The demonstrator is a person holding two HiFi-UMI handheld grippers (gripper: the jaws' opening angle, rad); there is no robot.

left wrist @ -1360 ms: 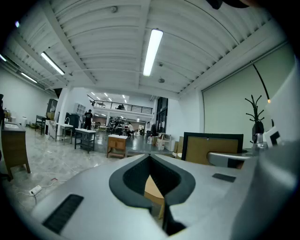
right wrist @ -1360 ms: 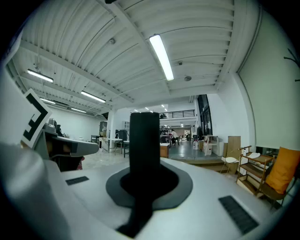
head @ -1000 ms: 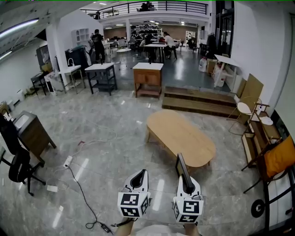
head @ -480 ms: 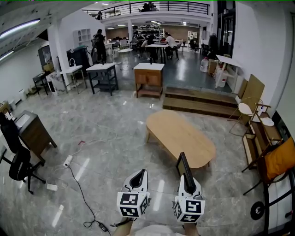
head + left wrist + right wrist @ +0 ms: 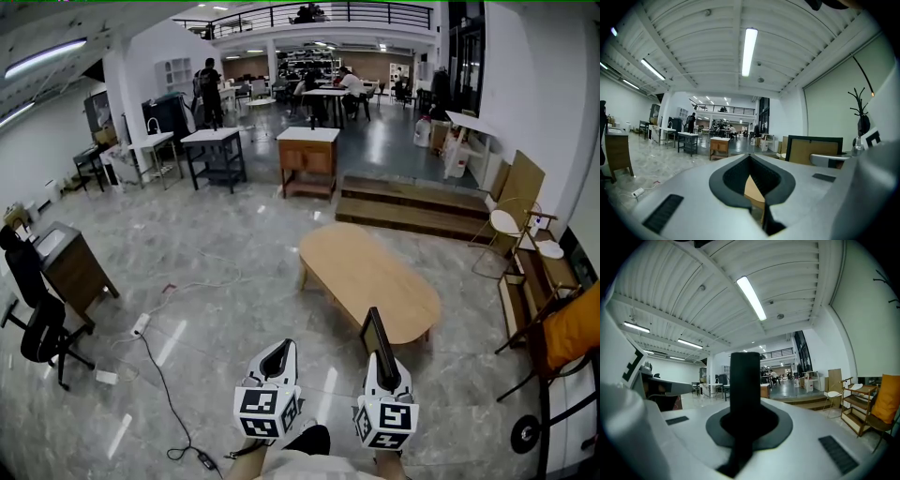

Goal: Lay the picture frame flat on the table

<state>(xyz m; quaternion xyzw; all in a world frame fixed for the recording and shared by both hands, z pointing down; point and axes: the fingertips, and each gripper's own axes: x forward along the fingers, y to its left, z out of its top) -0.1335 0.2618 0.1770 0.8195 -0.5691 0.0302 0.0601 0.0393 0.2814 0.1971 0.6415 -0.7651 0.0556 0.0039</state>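
The picture frame (image 5: pixel 373 336) is black and stands on edge, rising from my right gripper (image 5: pixel 382 367), which is shut on its lower edge. In the right gripper view the frame (image 5: pixel 744 380) is a dark upright bar between the jaws of my right gripper (image 5: pixel 743 427). My left gripper (image 5: pixel 278 354) is beside it, jaws together and holding nothing. In the left gripper view the frame (image 5: pixel 813 150) shows its tan back on the right, past my left gripper (image 5: pixel 754 187). The oval wooden table (image 5: pixel 366 277) lies ahead on the marble floor, bare.
A cable and power strip (image 5: pixel 141 323) trail over the floor at left, near an office chair (image 5: pixel 33 319) and a wooden cabinet (image 5: pixel 70 267). A shelf with an orange cushion (image 5: pixel 572 333) stands at right. Low wooden steps (image 5: pixel 412 206) lie beyond the table.
Both grippers sit a little lower in the head view, the frame with them. The table has come slightly nearer, and a dark shoe now shows at the bottom edge.
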